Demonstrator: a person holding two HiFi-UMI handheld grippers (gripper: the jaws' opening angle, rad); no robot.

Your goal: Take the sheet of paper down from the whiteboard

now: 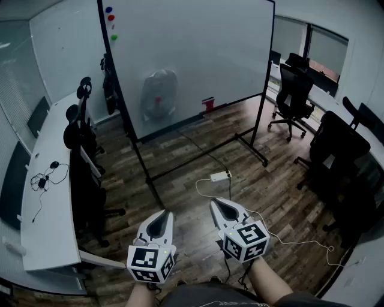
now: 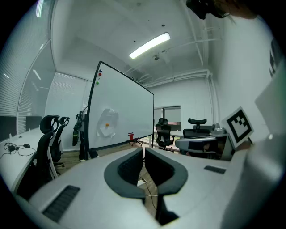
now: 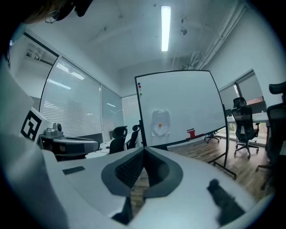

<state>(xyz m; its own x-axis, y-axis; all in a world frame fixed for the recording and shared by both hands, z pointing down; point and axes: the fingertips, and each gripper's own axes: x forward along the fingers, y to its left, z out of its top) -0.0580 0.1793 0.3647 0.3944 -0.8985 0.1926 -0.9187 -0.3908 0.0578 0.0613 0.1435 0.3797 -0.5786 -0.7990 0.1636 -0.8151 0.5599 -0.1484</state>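
Observation:
A crumpled white sheet of paper [image 1: 159, 89] hangs on the lower left of the rolling whiteboard [image 1: 204, 42], pinned by a small orange magnet [image 1: 158, 100]. It also shows as the paper [image 2: 107, 124] in the left gripper view and the paper [image 3: 161, 121] in the right gripper view. Both grippers are low at the front, far from the board over the wooden floor. My left gripper [image 1: 164, 214] has its jaws together with nothing between them. My right gripper [image 1: 216, 204] is shut and empty too. Both point level toward the whiteboard [image 2: 129, 109] [image 3: 187, 100].
A red object [image 1: 207, 104] sits on the board's tray, and coloured magnets [image 1: 110, 18] dot its top left corner. A long white desk [image 1: 48, 198] with black chairs [image 1: 81, 135] runs along the left. More office chairs [image 1: 293, 90] stand on the right. A power strip [image 1: 220, 176] and cables lie on the floor.

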